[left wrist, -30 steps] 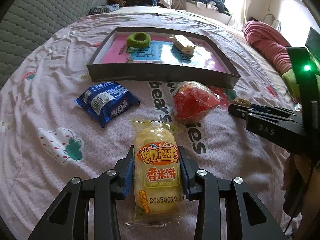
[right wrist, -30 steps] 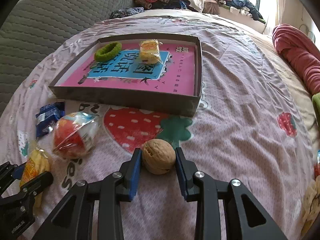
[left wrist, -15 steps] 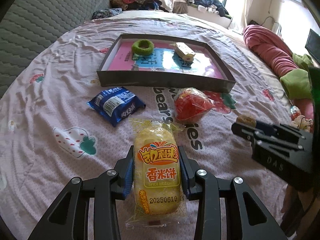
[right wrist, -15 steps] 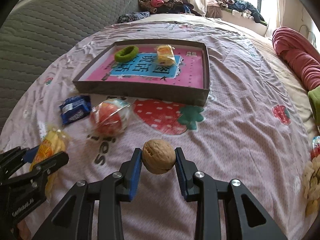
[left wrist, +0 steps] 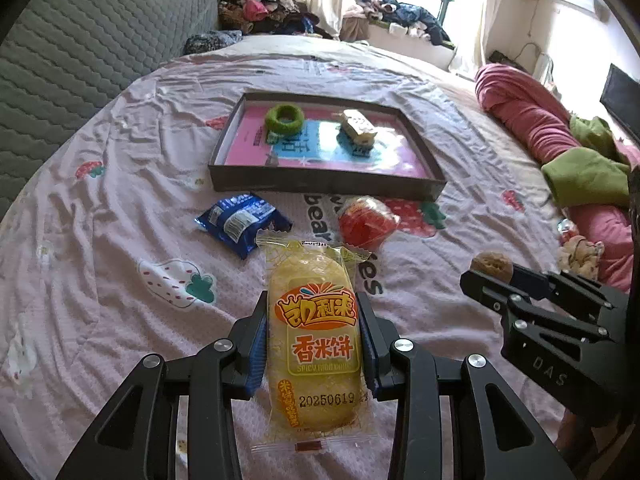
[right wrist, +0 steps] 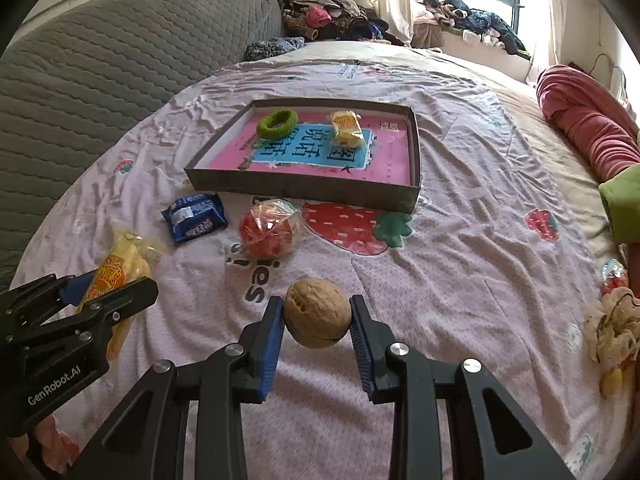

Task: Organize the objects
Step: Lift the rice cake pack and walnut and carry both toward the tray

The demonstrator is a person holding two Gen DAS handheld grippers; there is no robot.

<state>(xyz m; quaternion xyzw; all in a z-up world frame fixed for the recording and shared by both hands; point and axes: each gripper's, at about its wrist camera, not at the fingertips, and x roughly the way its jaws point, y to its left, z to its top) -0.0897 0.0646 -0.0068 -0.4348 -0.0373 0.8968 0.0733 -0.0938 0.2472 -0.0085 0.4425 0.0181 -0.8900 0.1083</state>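
Nearest, the left gripper is clamped on a yellow snack pack, blue pads pressing both long sides, the pack standing out ahead of the fingers and clear of the bed. Its wrapper reads "SPICY RICE" in small print under big Chinese characters, with the date 20250619 stamped below. Beside it, the right gripper is closed narrow on a walnut, pinched between its blue pads and held above the sheet. From the right camera the left gripper's body shows "GenRobot.AI"; from the left camera the right one shows "DAS". Beyond both, on the pink sheet with its strawberry prints and the letters "bear" and "ies", lie a blue packet to the left and a red ball in clear wrap to the right, near each other and just short of the tray. The blue packet's writing is too small to read. The tray, a shallow dark box, holds a pink and blue sheet with large Chinese characters, a green ring at its far left and a small yellow wrapped snack to the right, apart from each other. Farther off, a pink roll lies at the bed's right edge and clothes are heaped by the window.
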